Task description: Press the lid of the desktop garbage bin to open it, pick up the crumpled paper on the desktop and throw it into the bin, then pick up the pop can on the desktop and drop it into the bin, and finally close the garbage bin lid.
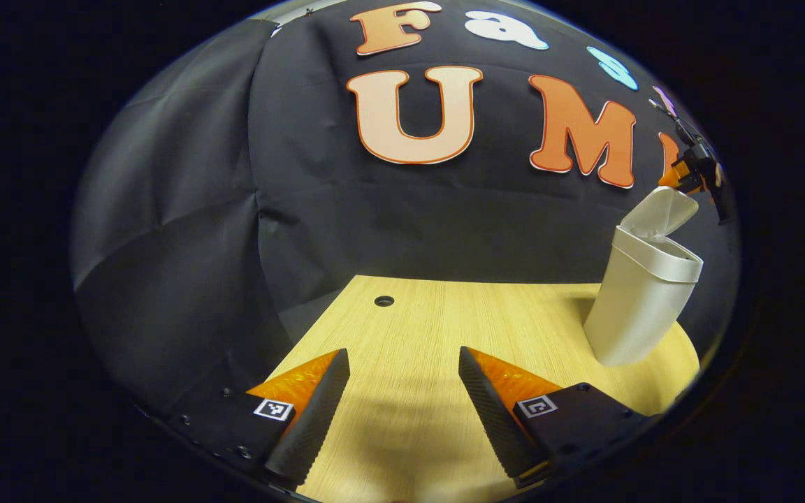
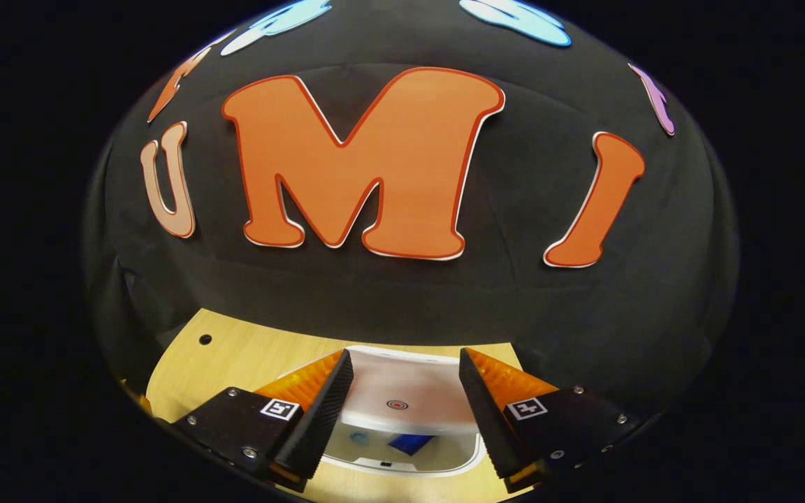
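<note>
- Bin (image 2: 402, 447) is sitting just below the right hand-held gripper (image 2: 402, 405), whose fingers are spread apart and gripping nothing; something blue is lying inside.
- Its lid (image 2: 402, 391) is standing raised between those fingers.
- Left hand-held gripper (image 1: 402, 405) is hovering released over the bare tabletop (image 1: 416, 314).
- Farther right, the white bin (image 1: 643, 293) is standing on the tabletop, lid (image 1: 661, 213) tilted up, with the right hand-held gripper (image 1: 696, 171) above it.
</note>
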